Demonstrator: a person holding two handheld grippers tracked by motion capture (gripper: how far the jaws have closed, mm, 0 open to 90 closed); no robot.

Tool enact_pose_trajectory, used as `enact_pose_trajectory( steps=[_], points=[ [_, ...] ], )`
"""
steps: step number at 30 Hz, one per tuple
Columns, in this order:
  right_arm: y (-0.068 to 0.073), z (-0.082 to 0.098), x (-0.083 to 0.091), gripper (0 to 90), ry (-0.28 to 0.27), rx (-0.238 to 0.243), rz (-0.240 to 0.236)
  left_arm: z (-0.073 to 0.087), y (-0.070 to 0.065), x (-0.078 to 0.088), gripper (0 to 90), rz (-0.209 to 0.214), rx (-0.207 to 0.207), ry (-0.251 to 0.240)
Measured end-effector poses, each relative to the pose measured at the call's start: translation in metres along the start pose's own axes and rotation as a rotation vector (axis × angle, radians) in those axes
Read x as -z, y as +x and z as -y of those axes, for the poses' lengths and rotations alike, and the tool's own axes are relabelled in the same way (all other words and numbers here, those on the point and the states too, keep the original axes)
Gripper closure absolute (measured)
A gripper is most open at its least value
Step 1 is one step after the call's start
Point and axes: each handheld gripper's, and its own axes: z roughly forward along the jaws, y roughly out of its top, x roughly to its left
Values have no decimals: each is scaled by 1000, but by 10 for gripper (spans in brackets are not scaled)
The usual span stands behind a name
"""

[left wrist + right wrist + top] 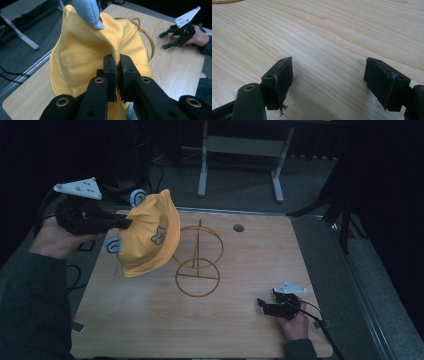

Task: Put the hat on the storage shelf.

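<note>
1. Dark room, grey floor, metal desk legs at the far side; wooden table (pixel 240 245) in the middle, light grain, small round grommet (pixel 238 227) near its far edge.
2. Left gripper (pixel 125 223) is held up over the table's far-left corner, jaws pressed together on a fold of the yellow hat (pixel 150 237). The left gripper view shows fabric pinched tight between the two pads (pixel 111 71).
3. Hat hangs in the air off the jaws, tilted, clear of the tabletop. Bear patch on its side, blue padded ears (pixel 137 197) sticking out; one blue ear (pixel 87 11) sits right above the pinch in the left gripper view.
4. Gold wire stand (pixel 197 260) sits mid-table, just right of the hat: ring base flat on the wood, upright post, big hoop at the top. Hat's edge overlaps the hoop in the high view; can't tell if they touch.
5. Right gripper (pixel 265 306) rests low at the near-right of the table, jaws wide apart, holding nothing. Right gripper view: bare wood between the pads (pixel 280 80).
6. Step, as I read it: carry phase, hat lifted and being brought to the stand, not yet on it.
7. Next move probably needs the hat shifted right and raised so its opening faces down over the hoop, then lowered and let go. Single-point pinch leaves the hat floppy; right gripper may have to steady the brim or the stand.
</note>
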Motion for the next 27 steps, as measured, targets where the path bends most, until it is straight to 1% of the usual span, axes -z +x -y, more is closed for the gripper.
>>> enact_pose_trajectory(
  steps=[2,8,9,10,12,13,16,19,23,27],
  points=[
    [0,0,0,232,0,0,0,-1,-1,0,849,6,0,-6],
    [0,0,0,232,0,0,0,-6,-2,0,848,15,-12,-4],
    [0,0,0,233,0,0,0,-7,-2,0,849,17,-7,-8],
    [0,0,0,232,0,0,0,-8,-2,0,848,19,-16,-6],
    [0,0,0,232,0,0,0,-10,-3,0,849,26,-17,-11],
    [0,0,0,233,0,0,0,-12,-4,0,849,28,-21,-6],
    [0,0,0,232,0,2,0,-15,-5,0,848,36,-22,-18],
    [0,0,0,232,0,2,0,-20,-5,0,848,42,-27,-19],
    [0,0,0,232,0,2,0,-25,-7,-3,848,52,-25,-24],
    [0,0,0,232,0,2,0,-31,-8,-7,847,64,-33,-20]
  ],
)
